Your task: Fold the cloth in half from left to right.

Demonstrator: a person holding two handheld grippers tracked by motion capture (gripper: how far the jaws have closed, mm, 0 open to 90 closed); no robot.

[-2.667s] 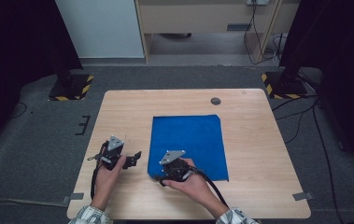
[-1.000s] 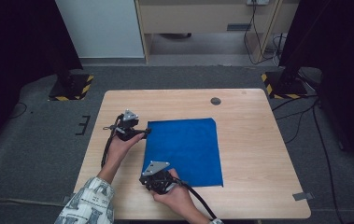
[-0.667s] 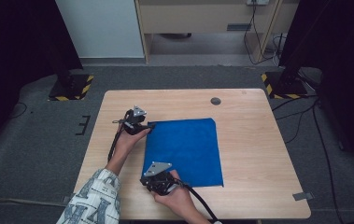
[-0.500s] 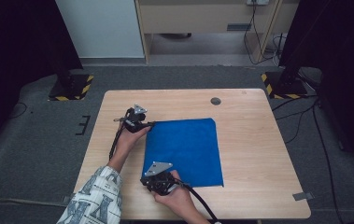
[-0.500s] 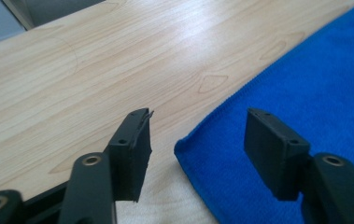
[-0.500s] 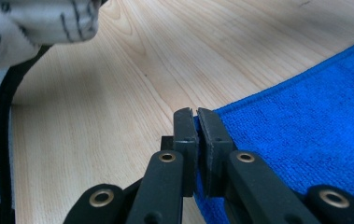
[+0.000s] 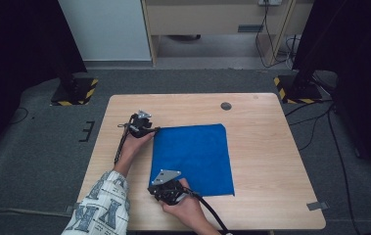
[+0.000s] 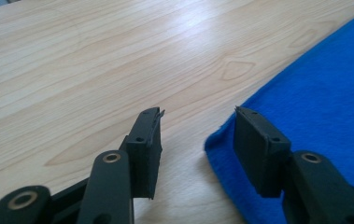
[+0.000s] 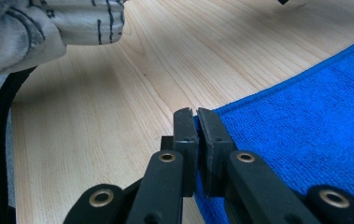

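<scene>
High view, cloth: a blue cloth (image 7: pixel 193 156) is spread flat on the wooden table (image 7: pixel 271 161), left of centre.
Left gripper (image 7: pixel 150 130): it is held at the cloth's far left corner; its jaws have just been closing, yet a gap is seen between them in the left gripper view, the corner (image 8: pixel 221 140) lying in that gap, unpinched.
Right gripper (image 7: pixel 159 187): it is set at the near left corner, with its jaws clamped on the cloth's edge (image 9: pixel 196 122).
Sleeve: a patterned sleeve (image 7: pixel 100 205) is seen at the near left.
</scene>
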